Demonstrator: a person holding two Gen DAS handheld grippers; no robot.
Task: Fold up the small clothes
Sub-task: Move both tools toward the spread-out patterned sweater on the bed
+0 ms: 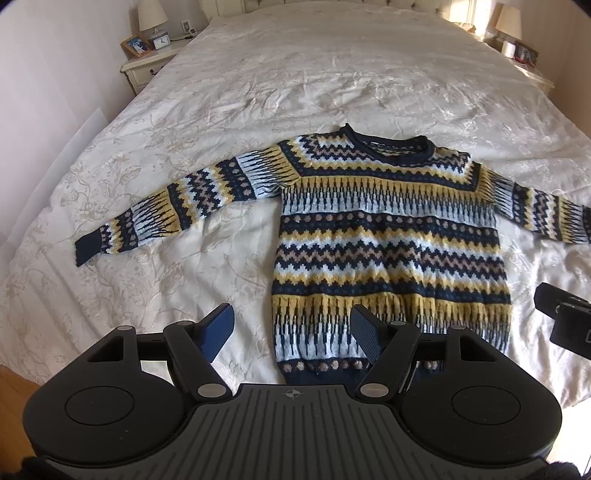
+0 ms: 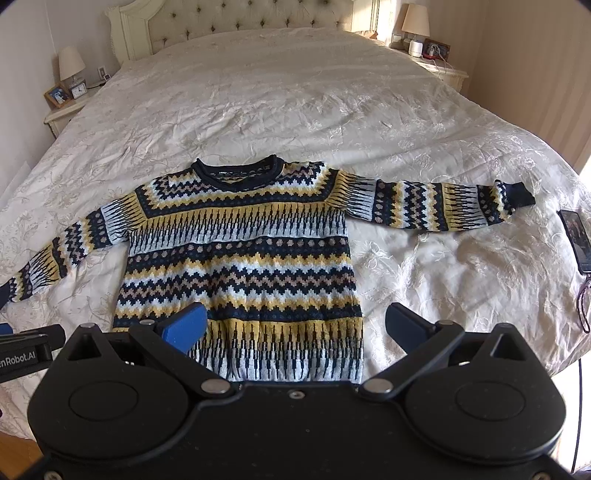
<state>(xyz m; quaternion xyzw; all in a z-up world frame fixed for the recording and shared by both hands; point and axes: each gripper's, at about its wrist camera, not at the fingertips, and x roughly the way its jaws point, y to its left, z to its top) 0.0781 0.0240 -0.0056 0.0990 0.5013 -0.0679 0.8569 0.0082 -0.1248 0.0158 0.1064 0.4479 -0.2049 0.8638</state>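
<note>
Patterned sweater (image 1: pixel 388 236) lies flat and face up on the bed (image 1: pixel 295 74), neckline toward the headboard (image 2: pixel 251 22), hem toward the foot, where the person stands. Long axis of the body runs hem to collar, straight away from both tools. Both sleeves are spread sideways off the shoulders, roughly crosswise to that axis, the left one drooping a little toward the hem end.

Left gripper (image 1: pixel 291 328): jaws spread wide, nothing between the pads, hovering over the sweater's hem at its left corner. One finger is above bare bedspread just left of the sweater, the other above the knit. No contact that can be seen.

Right gripper (image 2: pixel 295 325): jaws likewise spread and empty, hovering over the hem at the sweater's right corner, one finger over the knit, the other over bedspread to the right of the sweater.

Each hand is nearest its own hem corner; the cuffs are well apart from both tools, the left cuff (image 1: pixel 88 251) far out to the sweater's left, the right cuff (image 2: pixel 517 194) far out to its right. A phone (image 2: pixel 574 240) lies on the bed beyond the right cuff, clear of the sweater.

Judgement: folding not yet begun, no crease in the garment. Sleeves probably need bringing in across the chest, which means each hand reaching outward and up from the hem to its own side's sleeve.
</note>
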